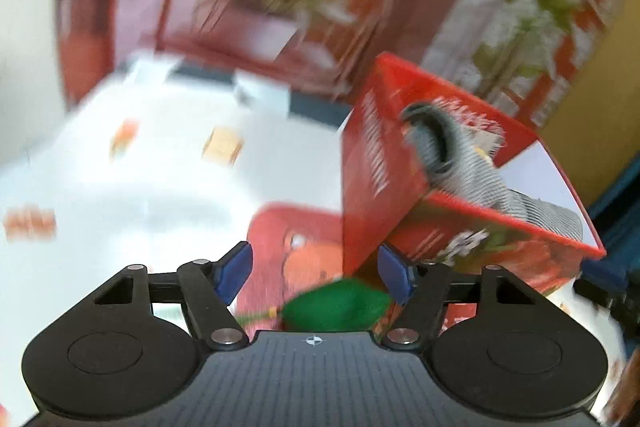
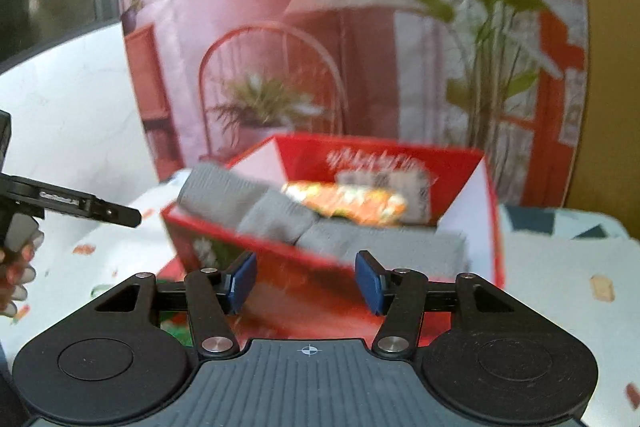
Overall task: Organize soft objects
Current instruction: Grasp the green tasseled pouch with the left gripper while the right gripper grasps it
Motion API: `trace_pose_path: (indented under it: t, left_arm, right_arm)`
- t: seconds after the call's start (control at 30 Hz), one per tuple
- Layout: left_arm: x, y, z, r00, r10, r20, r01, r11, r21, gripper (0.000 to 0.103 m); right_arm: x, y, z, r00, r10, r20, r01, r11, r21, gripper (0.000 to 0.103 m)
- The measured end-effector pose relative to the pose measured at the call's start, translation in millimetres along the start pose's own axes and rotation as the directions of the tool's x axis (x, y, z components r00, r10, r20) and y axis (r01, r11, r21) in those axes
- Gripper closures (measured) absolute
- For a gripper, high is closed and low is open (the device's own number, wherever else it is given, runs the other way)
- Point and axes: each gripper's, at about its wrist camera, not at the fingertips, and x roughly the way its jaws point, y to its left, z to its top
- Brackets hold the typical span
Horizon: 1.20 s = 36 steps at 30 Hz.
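Observation:
A red cardboard box (image 1: 376, 163) stands tilted in the left wrist view, with a grey ribbed knit cloth (image 1: 460, 167) draped over its rim. My left gripper (image 1: 314, 273) is open just before the box's near corner. Beyond its pads lie a blurred red thing with a face-like print (image 1: 296, 239) and a green soft thing (image 1: 336, 303), neither gripped. In the right wrist view the box (image 2: 400, 159) holds grey cloth (image 2: 280, 215) and an orange-patterned item (image 2: 344, 203). My right gripper (image 2: 306, 281) is open in front of the box's near wall, with nothing between the pads.
The box sits on a white tablecloth (image 1: 120, 187) with small orange prints. A backdrop printed with plants and red arches (image 2: 280, 67) stands behind it. A person's hand (image 2: 18, 267) holds the left gripper, whose finger (image 2: 116, 214) shows at the left of the right wrist view.

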Motion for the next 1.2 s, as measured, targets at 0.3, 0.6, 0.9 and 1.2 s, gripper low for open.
trace_pose_path:
  t: [0.3,0.6,0.9,1.2]
  left_arm:
    - [29,19,-18,0.994,-0.1,-0.054,0.09,0.983,-0.16,0.053]
    - [35,-22,-48,0.973,-0.198,-0.12,0.185,0.976,-0.113,0.058]
    - [57,-81,-83,0.933,-0.294,-0.208,0.289,0.956,-0.052,0.059]
    - [59,-100,-101,0.924,-0.304,-0.233,0.305,0.952,-0.031,0.06]
  right_arm:
    - [20,9,-36,0.993,0.026,-0.114,-0.023,0.999,0.026,0.052]
    - [32,10,-57,0.98,0.058,-0.192,-0.05,0.998,0.049,0.052]
    - [43,25,-70,0.963,0.118,-0.241,-0.118,0.993,0.015,0.05]
    - [46,14,-84,0.952,0.14,-0.273,-0.126,0.99,0.067,0.049]
